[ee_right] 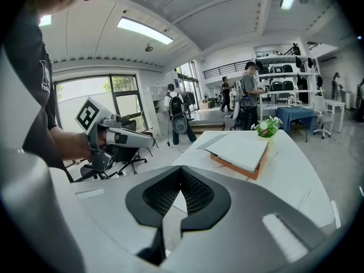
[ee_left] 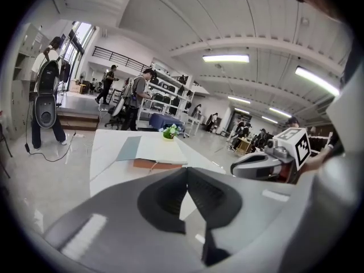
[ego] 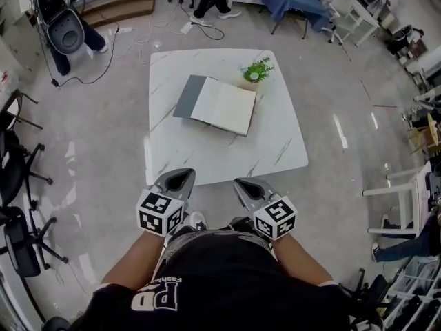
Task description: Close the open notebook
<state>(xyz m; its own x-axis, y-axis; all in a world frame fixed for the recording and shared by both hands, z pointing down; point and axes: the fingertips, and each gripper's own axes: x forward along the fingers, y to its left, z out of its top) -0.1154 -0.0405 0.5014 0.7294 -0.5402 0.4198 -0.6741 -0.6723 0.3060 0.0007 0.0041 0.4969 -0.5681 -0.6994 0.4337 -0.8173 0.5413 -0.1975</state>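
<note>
Notebook (ego: pixel 222 105): one, lying open at centre of table (ego: pixel 275 150).
Plant (ego: pixel 257 69): one, standing just beside far corner.
Left gripper (ego: pixel 180 178): hovering off near edge, clenching on nothing.
Right gripper (ego: pixel 247 185): one more, likewise clenching empty.

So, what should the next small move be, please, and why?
Probably reach the left gripper forward to the flat grey cover of the open notebook on the white marble table. Both the left and the right gripper are shut, empty and short of the table's near edge, and that cover lies on the left side.
</note>
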